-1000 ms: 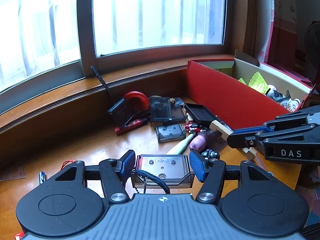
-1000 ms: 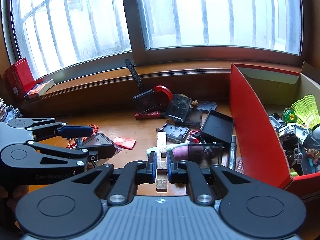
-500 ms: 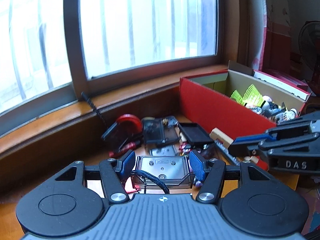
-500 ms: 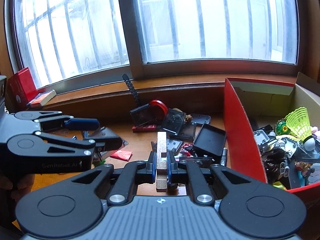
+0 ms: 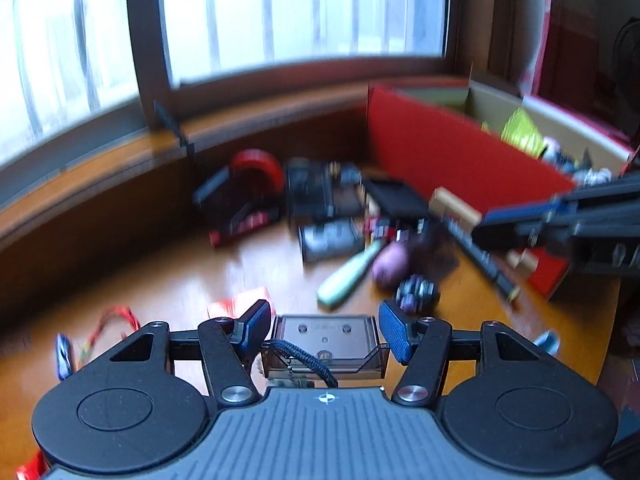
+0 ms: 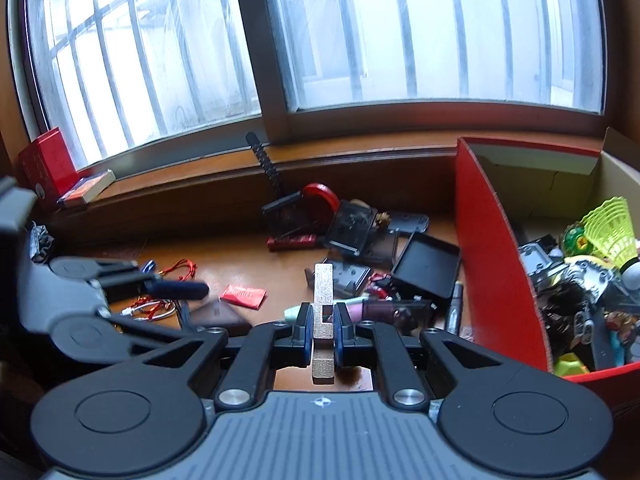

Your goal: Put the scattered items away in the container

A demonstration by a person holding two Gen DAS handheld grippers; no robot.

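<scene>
My left gripper (image 5: 325,326) is shut on a clear plastic case (image 5: 326,344) with a black cord, held above the wooden table; it also shows in the right wrist view (image 6: 180,292). My right gripper (image 6: 322,322) is shut on a notched wooden block (image 6: 323,312) held upright, and shows at the right in the left wrist view (image 5: 520,224). The red cardboard box (image 6: 492,248) stands at the right, holding several toys and a yellow-green shuttlecock (image 6: 610,228). Scattered items lie in the middle: a black tray (image 6: 426,270), clear cases (image 6: 348,228), a red magnet (image 6: 320,194).
A red packet (image 6: 243,295) and red string (image 6: 176,272) lie on the table at left. A mint-green handle (image 5: 348,274) and purple egg shape (image 5: 390,262) lie near the box. A window sill and wall run behind; a red booklet (image 6: 46,162) stands on the sill.
The left gripper with the clear case has swung and dropped back lower over the table; its view is blurred. The right gripper with the wooden block has risen slightly.
</scene>
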